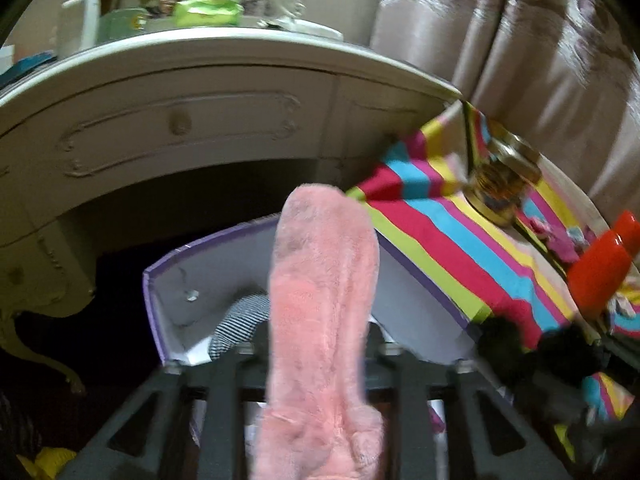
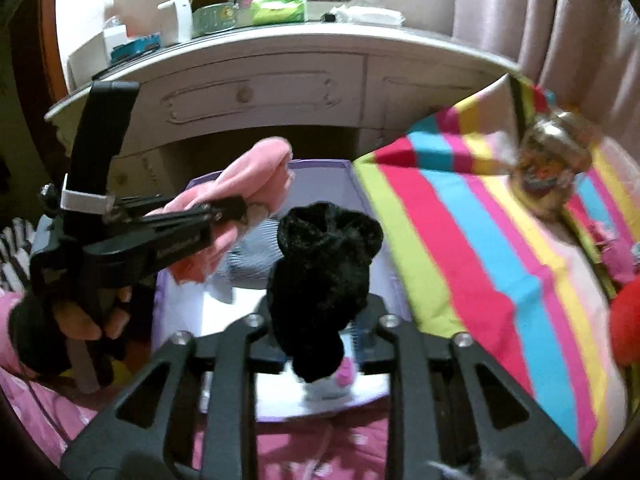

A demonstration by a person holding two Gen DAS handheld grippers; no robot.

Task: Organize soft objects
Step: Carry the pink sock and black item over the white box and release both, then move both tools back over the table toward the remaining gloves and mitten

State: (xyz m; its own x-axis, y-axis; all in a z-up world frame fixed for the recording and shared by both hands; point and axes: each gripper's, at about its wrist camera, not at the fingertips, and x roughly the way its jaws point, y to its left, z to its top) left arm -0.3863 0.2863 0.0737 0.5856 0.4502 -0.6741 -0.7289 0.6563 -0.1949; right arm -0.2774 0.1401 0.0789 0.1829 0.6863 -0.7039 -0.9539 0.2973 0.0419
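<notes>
A pink fuzzy sock [image 1: 320, 300] lies lengthwise between the fingers of my left gripper [image 1: 316, 356]. The jaws stand open, with a narrow gap at each side of the sock. It hangs over a white box with a purple rim [image 1: 168, 300] that holds a black-and-white striped cloth [image 1: 244, 316]. In the right wrist view, a black fuzzy sock [image 2: 324, 264] sits loose between the open fingers of my right gripper [image 2: 320, 324], above the same box [image 2: 320, 172]. My left gripper [image 2: 244, 210] and the pink sock [image 2: 256, 176] show at the left there.
A white dressing table [image 1: 180, 120] stands behind the box. A bright striped cloth [image 1: 440, 248] with a gold jar [image 1: 500, 184] and red objects [image 1: 600, 272] lies to the right. A gloved hand [image 2: 76, 320] holds the left gripper. Pink bedding [image 2: 320, 440] lies below.
</notes>
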